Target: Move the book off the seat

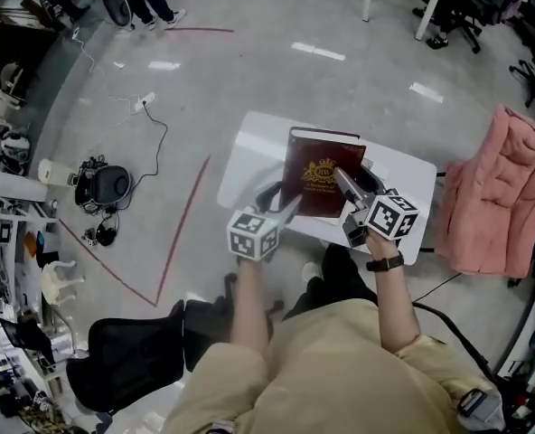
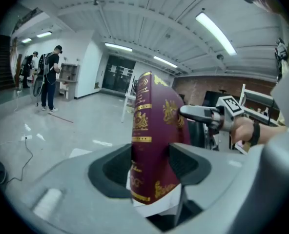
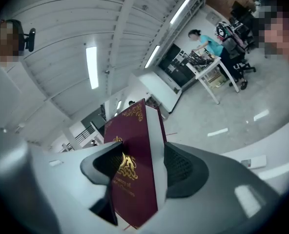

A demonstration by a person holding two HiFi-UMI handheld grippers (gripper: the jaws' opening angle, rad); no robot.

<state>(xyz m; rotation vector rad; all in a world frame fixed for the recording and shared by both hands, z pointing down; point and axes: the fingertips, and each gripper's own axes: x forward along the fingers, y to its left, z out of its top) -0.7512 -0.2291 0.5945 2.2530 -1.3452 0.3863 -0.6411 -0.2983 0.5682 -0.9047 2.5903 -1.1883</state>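
A dark red hardback book (image 1: 322, 174) with gold print is held up between both grippers, over a small white table (image 1: 249, 147). My left gripper (image 1: 291, 209) is shut on its lower left edge; in the left gripper view the book (image 2: 152, 126) stands upright between the pads, spine toward the camera. My right gripper (image 1: 343, 182) is shut on the right edge, and the right gripper view shows the book (image 3: 134, 145) pinched across its cover and pages. The right gripper (image 2: 203, 113) also shows beyond the book in the left gripper view.
A black office chair (image 1: 132, 355) stands at the lower left, close to the person's legs. A pink jacket (image 1: 498, 193) hangs over a chair on the right. Black gear (image 1: 105, 185) and a cable lie on the floor at left, by a red tape line (image 1: 184, 233).
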